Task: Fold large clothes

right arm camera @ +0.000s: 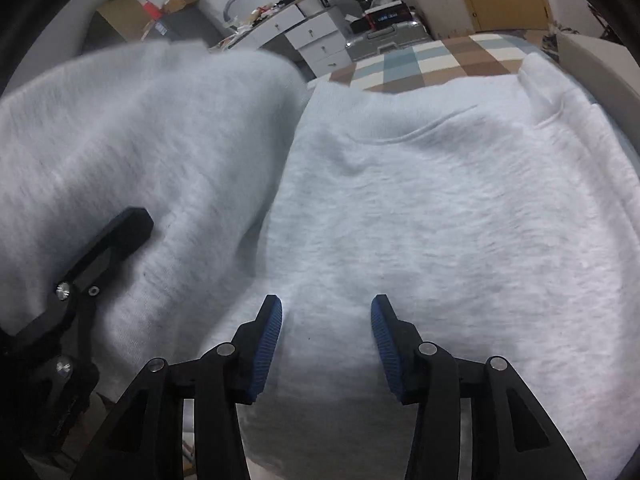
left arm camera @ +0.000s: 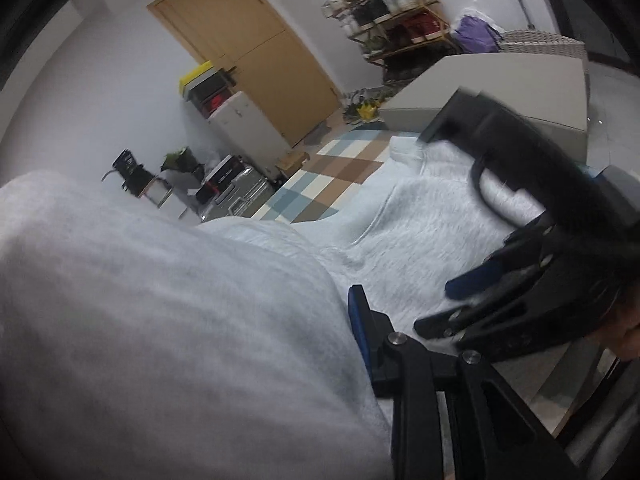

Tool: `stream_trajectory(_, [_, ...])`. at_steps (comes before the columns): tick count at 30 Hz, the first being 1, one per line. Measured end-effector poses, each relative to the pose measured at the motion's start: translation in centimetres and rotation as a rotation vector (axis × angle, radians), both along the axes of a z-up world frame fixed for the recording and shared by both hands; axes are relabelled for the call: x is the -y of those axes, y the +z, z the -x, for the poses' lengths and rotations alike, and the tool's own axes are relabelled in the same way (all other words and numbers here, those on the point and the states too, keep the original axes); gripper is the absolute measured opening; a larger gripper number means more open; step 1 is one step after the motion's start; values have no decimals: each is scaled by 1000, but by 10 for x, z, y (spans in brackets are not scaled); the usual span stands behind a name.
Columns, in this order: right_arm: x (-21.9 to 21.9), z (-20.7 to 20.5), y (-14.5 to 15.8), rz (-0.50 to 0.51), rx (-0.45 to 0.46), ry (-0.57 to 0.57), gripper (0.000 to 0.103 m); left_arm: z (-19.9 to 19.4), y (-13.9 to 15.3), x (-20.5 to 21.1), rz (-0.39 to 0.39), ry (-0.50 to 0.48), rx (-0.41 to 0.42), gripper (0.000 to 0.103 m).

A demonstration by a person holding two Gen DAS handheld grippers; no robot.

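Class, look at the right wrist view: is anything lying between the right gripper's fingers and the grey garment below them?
Nothing visible. The right gripper stands open directly over the grey garment, with only its fabric between and beyond the fingers. The left gripper sits off to the side, at a raised fold, out of the path.

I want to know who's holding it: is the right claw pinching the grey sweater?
No, the right claw is open above the grey sweater.

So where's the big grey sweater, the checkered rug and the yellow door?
grey sweater (right arm camera: pixel 460 208): right wrist view, flat middle of the fabric.
checkered rug (right arm camera: pixel 448 60): right wrist view, a square beyond the sweater.
yellow door (left arm camera: pixel 256 52): left wrist view, middle of the door.
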State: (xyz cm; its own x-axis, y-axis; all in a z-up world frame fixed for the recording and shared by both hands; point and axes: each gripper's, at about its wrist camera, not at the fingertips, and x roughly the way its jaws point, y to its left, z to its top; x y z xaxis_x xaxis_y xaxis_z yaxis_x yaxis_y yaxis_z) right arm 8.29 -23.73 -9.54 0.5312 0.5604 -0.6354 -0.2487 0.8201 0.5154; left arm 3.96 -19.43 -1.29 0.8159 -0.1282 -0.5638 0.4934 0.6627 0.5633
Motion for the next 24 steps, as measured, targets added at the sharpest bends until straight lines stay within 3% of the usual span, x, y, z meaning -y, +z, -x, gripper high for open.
stream_trajectory(4, [3, -5, -10, -63, 16, 52, 45, 5, -1, 14, 0, -59, -4, 20])
stream_trajectory(6, [14, -4, -14, -109, 4, 58, 38, 7, 0, 12, 12, -76, -25, 20])
stream_trajectory(8, [28, -9, -14, -170, -46, 38, 22, 15, -8, 12, -23, -99, -17, 20])
stream_trajectory(9, [38, -6, -13, -205, -67, 21, 22, 18, -13, 12, -43, -109, -15, 20])
stream_trajectory(10, [48, -1, -10, -213, -67, -3, 25, 23, -17, 14, -68, -119, -10, 20])
stream_trajectory(12, [73, 18, 4, -183, -8, -78, 39, 31, -27, 19, -131, -142, 14, 20])
stream_trajectory(13, [87, 28, 10, -165, 16, -117, 53, 35, -33, 23, -165, -159, 25, 21])
stream_trajectory(14, [100, 37, 16, -143, 31, -159, 60, 38, -39, 28, -199, -177, 37, 22])
stream_trajectory(15, [111, 44, 19, -120, 37, -198, 60, 41, -45, 34, -233, -196, 47, 22])
stream_trajectory(18, [146, 67, 28, -54, 32, -325, 60, 53, -66, 50, -329, -274, 37, 29])
stream_trajectory(19, [158, 77, 31, -40, 38, -362, 60, 57, -71, 53, -332, -304, 13, 38])
stream_trajectory(22, [183, 95, 41, -37, 66, -436, 60, 70, -68, 49, -250, -400, -107, 65])
stream_trajectory(24, [193, 102, 46, -59, 85, -462, 60, 73, -56, 37, -159, -439, -178, 69])
